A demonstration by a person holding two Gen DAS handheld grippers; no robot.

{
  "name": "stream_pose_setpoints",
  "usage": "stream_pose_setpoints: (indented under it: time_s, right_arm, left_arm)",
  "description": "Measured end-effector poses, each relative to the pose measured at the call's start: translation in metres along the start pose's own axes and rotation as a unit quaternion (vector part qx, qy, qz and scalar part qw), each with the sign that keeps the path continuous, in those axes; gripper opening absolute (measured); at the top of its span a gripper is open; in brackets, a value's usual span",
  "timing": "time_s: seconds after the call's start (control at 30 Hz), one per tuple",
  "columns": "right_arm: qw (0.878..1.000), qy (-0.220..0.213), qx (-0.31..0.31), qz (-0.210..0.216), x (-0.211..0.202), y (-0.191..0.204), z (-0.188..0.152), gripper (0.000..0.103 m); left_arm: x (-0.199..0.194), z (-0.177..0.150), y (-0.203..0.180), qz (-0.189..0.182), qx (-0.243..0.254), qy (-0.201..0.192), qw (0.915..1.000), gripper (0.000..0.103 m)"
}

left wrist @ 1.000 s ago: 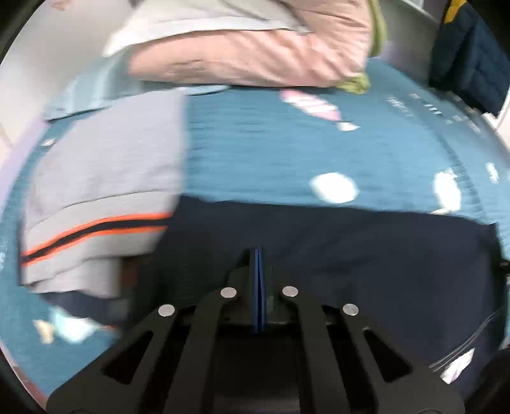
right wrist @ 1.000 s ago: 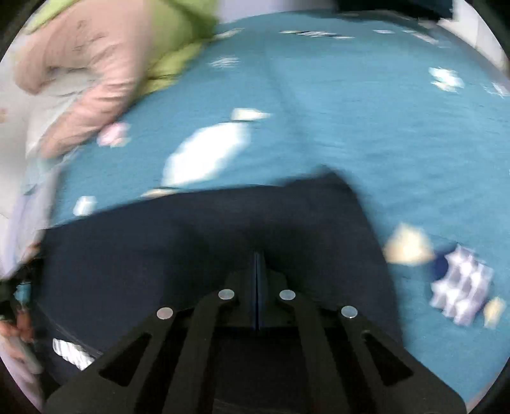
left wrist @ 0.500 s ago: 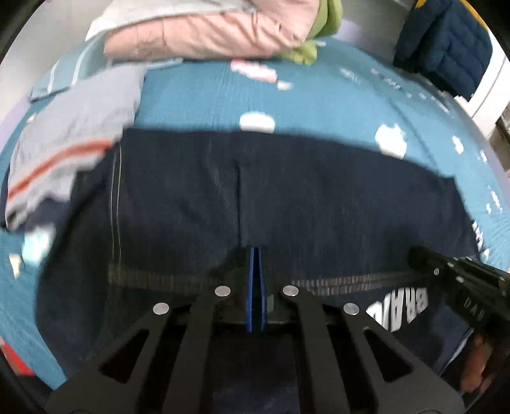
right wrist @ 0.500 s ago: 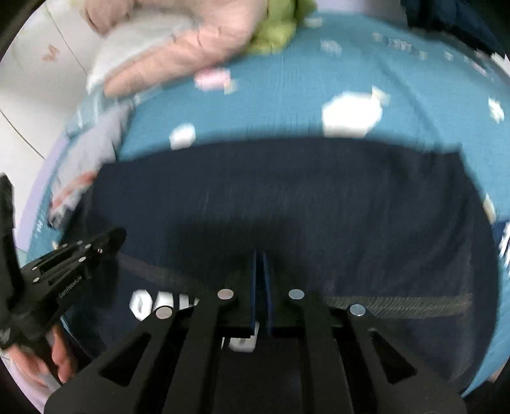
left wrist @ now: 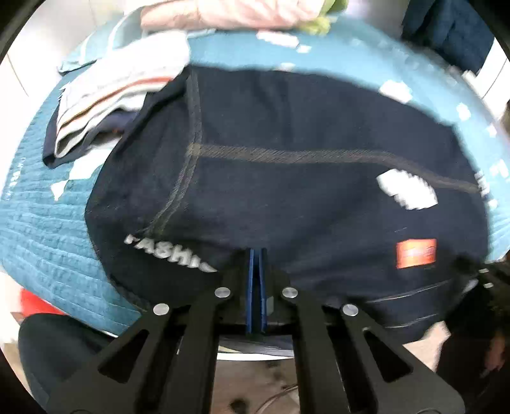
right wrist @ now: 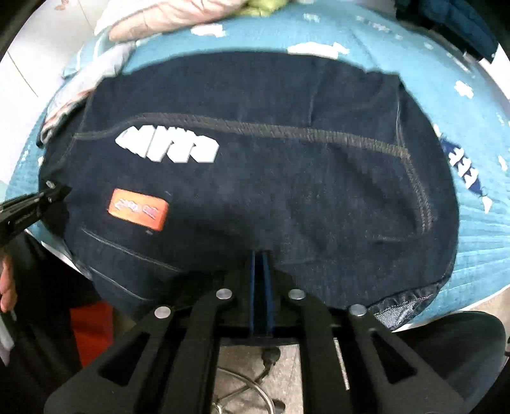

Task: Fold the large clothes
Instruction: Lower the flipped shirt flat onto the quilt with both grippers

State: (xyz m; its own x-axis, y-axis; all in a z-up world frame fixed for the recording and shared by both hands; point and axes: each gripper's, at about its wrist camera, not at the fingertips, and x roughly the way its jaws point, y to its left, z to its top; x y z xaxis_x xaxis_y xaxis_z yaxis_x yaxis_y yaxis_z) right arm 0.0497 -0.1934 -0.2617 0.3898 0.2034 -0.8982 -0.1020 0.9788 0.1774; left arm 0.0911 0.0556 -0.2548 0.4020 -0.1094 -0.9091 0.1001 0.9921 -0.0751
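Observation:
A dark navy garment [left wrist: 287,191] with grey stitched seams, white lettering and an orange patch [left wrist: 416,253] lies spread over the near edge of a teal bed; it also shows in the right wrist view [right wrist: 271,191]. My left gripper [left wrist: 256,254] is shut on the garment's near edge. My right gripper [right wrist: 262,254] is shut on the same edge further right. The left gripper's tip [right wrist: 54,194] shows at the left of the right wrist view.
The teal quilted bedspread [left wrist: 41,216] has white patterns. A folded grey garment with orange stripes [left wrist: 121,92] lies at the back left. Pink and green bedding [left wrist: 242,12] is piled at the back. A dark blue quilted item [left wrist: 452,28] hangs at the back right. Floor and a chair base [right wrist: 255,382] lie below.
Both grippers have pulled the garment's edge back toward the bed's near side. The garment now lies spread, lettering and orange patch showing.

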Motion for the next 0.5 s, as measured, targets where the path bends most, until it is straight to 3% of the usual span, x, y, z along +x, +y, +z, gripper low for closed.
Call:
stream_pose_setpoints:
  time_s: [0.07,0.13,0.2,0.23,0.3,0.37,0.43,0.5]
  right_arm:
    - [0.999,-0.023,0.003,0.044,-0.008,0.015,0.01,0.008]
    - [0.998,-0.012,-0.004,0.068,0.0,0.029,0.014,0.008]
    - [0.997,0.036,-0.005,0.063,0.026,0.036,0.011,0.008]
    - [0.997,0.051,-0.003,0.062,0.038,0.036,0.005,0.008]
    - [0.997,0.025,-0.032,0.058,0.034,0.038,-0.002,0.007]
    - [0.997,0.019,-0.058,0.054,0.029,0.041,-0.002,0.007]
    - [0.996,0.017,-0.034,0.076,0.03,0.032,-0.002,0.009]
    - [0.992,0.022,-0.004,0.122,0.028,0.026,-0.004,0.021]
  left_arm:
    - [-0.005,0.003,-0.013,-0.027,0.008,-0.009,0.9996,0.004]
    - [0.0,0.0,-0.029,-0.034,0.031,-0.002,0.999,0.005]
    - [0.023,-0.009,-0.044,-0.029,0.055,0.039,0.9973,0.005]
    - [0.029,-0.016,-0.049,-0.016,0.072,0.035,0.9967,0.005]
    - [0.025,-0.03,-0.063,0.018,0.149,0.002,0.9886,0.005]
    - [0.025,-0.03,-0.061,0.01,0.139,0.002,0.9903,0.005]
    - [0.024,-0.027,-0.047,-0.026,0.093,0.006,0.9953,0.005]
    - [0.025,-0.026,-0.034,-0.057,0.067,0.011,0.9961,0.006]
